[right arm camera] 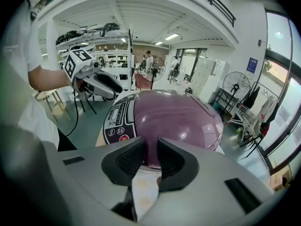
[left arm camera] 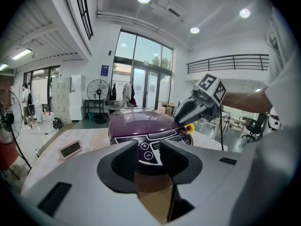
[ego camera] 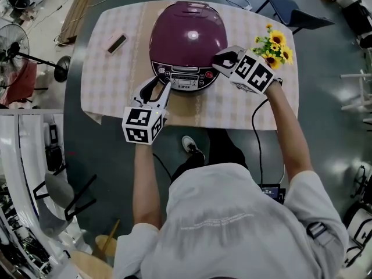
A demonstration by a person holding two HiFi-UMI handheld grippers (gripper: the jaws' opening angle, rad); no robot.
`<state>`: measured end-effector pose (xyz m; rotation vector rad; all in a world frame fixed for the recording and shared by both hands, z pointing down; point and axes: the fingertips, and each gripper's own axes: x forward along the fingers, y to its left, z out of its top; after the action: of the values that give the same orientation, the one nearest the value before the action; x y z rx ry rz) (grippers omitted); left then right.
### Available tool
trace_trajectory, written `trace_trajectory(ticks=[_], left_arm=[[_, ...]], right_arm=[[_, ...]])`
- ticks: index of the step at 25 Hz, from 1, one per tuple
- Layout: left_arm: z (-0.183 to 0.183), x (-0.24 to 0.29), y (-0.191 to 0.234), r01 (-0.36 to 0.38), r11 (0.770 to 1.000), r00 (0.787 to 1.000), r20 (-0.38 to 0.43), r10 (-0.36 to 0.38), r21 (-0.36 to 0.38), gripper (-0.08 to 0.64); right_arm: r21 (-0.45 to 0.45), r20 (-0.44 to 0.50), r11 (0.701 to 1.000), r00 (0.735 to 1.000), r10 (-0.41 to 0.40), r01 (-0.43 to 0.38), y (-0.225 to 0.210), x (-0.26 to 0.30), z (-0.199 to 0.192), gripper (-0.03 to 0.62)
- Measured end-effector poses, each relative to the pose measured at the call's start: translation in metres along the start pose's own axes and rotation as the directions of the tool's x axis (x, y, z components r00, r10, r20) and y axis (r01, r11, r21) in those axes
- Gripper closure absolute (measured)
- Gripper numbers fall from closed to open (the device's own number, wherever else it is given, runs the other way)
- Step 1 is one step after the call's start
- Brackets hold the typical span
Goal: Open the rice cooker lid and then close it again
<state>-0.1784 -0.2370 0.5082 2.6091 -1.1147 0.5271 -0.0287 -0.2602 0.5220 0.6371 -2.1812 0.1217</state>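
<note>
The purple rice cooker (ego camera: 187,36) stands at the back middle of the table with its lid down. Its control panel (ego camera: 185,77) faces me. My left gripper (ego camera: 158,87) sits just in front of the panel's left part, jaws open with nothing between them; in the left gripper view (left arm camera: 148,149) the panel buttons show through the gap. My right gripper (ego camera: 221,60) is at the cooker's right front flank. In the right gripper view (right arm camera: 150,147) its jaws stand a narrow gap apart, empty, pointing at the cooker's side (right arm camera: 178,114).
A checked cloth covers the table (ego camera: 116,92). A small white clock (ego camera: 117,43) lies at the back left, and a bunch of sunflowers (ego camera: 274,46) stands at the right, close behind my right gripper. A fan (ego camera: 11,45) and a chair (ego camera: 293,13) stand off the table.
</note>
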Motion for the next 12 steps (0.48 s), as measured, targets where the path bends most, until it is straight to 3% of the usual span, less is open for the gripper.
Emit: trace_trajectory(ticks=[7,12], left_arm=[[-0.0040,0.0012,-0.0018,0.001,1.000,1.000,-0.011,-0.001,-0.002,0.405],[-0.0083,0.0021,0.0003,-0.006,1.000,1.000,-0.019,0.006,-0.007,0.405]], right_arm=[[-0.024,0.059,0.999,0.998,0.038,-0.036,0.0021,-0.0011,0.0021,0.522],[-0.056,0.050,0.995,0.995,0.086,-0.083,0.0016,-0.0002,0.0032,0.511]])
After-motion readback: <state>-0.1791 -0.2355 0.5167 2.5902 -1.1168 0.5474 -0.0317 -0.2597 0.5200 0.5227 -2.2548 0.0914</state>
